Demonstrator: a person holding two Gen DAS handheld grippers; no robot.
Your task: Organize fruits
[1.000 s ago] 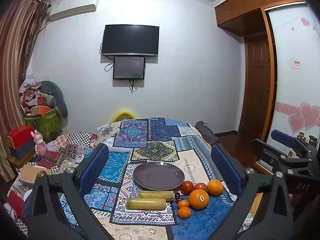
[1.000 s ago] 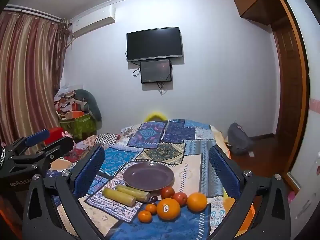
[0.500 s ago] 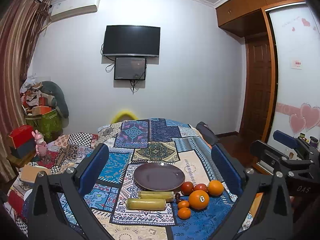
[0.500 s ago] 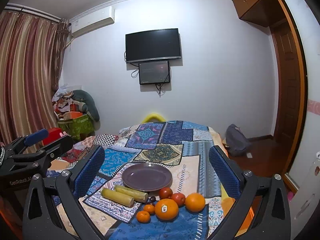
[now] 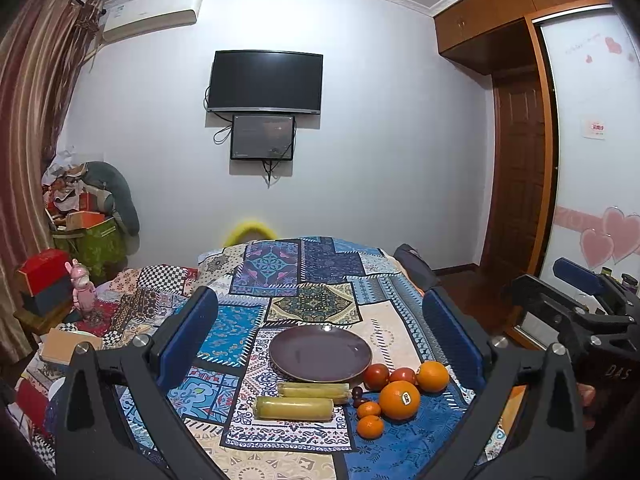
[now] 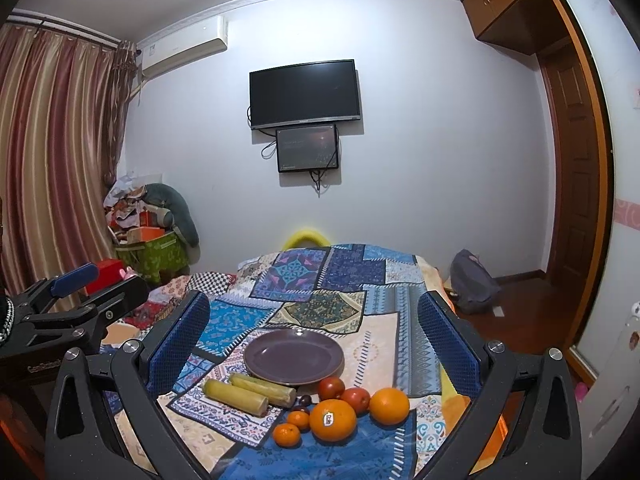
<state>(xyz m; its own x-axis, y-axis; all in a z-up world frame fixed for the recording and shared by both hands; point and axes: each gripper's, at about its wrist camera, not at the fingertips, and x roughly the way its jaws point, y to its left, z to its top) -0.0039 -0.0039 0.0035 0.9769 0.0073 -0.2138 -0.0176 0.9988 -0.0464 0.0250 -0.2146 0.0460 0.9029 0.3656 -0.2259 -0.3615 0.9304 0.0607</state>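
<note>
An empty purple plate [image 5: 320,354] [image 6: 293,356] sits on a patchwork cloth. In front of it lie two yellow-green corn cobs [image 5: 295,407] [image 6: 235,397]. To their right are two red tomatoes [image 5: 376,376] [image 6: 331,388], a large stickered orange [image 5: 399,400] [image 6: 333,420], a second orange [image 5: 432,376] [image 6: 389,406], two small tangerines [image 5: 370,427] [image 6: 286,435] and small dark fruits [image 5: 357,393]. My left gripper [image 5: 320,336] is open and empty, above and short of the fruit. My right gripper [image 6: 314,330] is open and empty too. Each gripper shows at the edge of the other's view.
The patchwork table [image 5: 304,276] extends toward the back wall with a TV [image 5: 266,82]. Boxes and clutter [image 5: 84,232] stand at the left. A bag [image 6: 474,286] lies on the floor at the right near a wooden door [image 5: 520,184].
Both views have shifted very slightly; the fruits and plate have not moved. Both grippers stay open.
</note>
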